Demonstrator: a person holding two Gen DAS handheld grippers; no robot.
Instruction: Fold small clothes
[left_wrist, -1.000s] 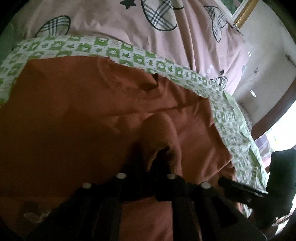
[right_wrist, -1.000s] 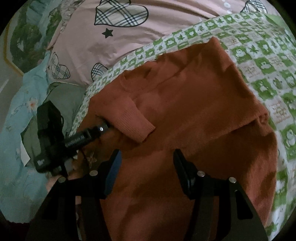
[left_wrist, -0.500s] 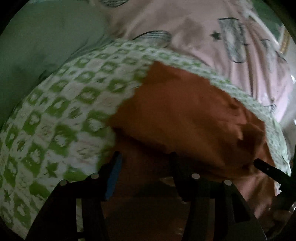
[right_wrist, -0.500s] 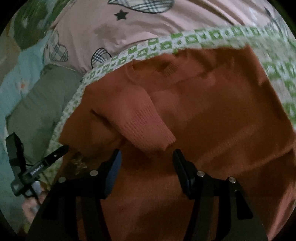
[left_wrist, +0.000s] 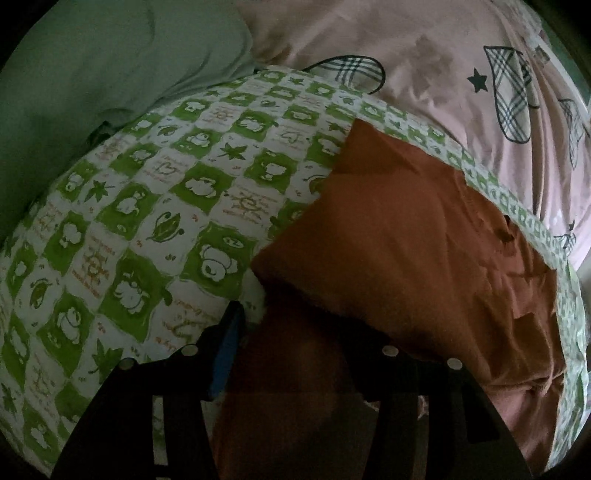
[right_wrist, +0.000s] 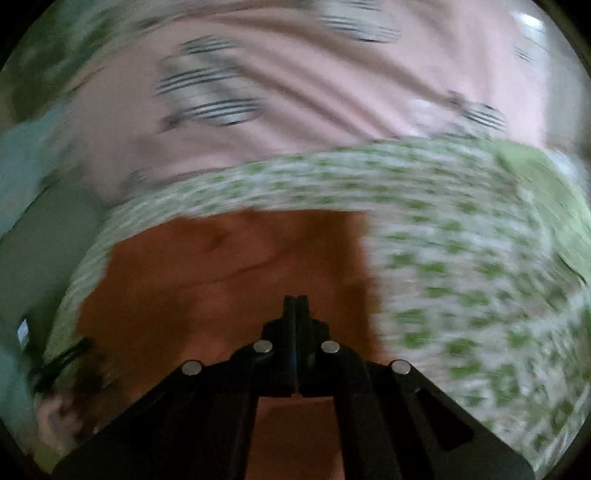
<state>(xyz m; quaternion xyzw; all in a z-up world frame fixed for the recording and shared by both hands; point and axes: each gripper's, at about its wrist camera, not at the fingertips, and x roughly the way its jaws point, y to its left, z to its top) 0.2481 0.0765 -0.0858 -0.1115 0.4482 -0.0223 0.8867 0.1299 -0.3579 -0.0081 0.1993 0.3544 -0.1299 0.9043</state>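
Note:
A rust-orange knit sweater (left_wrist: 406, 240) lies on a green-and-white checked cloth (left_wrist: 147, 221); its left edge is folded over in a straight line. My left gripper (left_wrist: 291, 317) stands open at the sweater's near left corner. A dark stretch of the fabric lies loose between its fingers, and the blue-padded finger (left_wrist: 229, 332) rests over the cloth. The right wrist view is blurred by motion. There my right gripper (right_wrist: 295, 301) is shut with its fingertips together above the sweater (right_wrist: 221, 280), and I see no fabric caught in them.
A pink duvet (left_wrist: 424, 74) printed with plaid hearts and stars lies beyond the checked cloth. A grey-green pillow (left_wrist: 92, 74) is at the far left. A person's hand (right_wrist: 51, 417) shows at the lower left of the right wrist view.
My left gripper let go of the bunched sleeve, widened and swung left to the sweater's edge. My right gripper's jaws closed, and it pulled up and back from the sleeve cuff.

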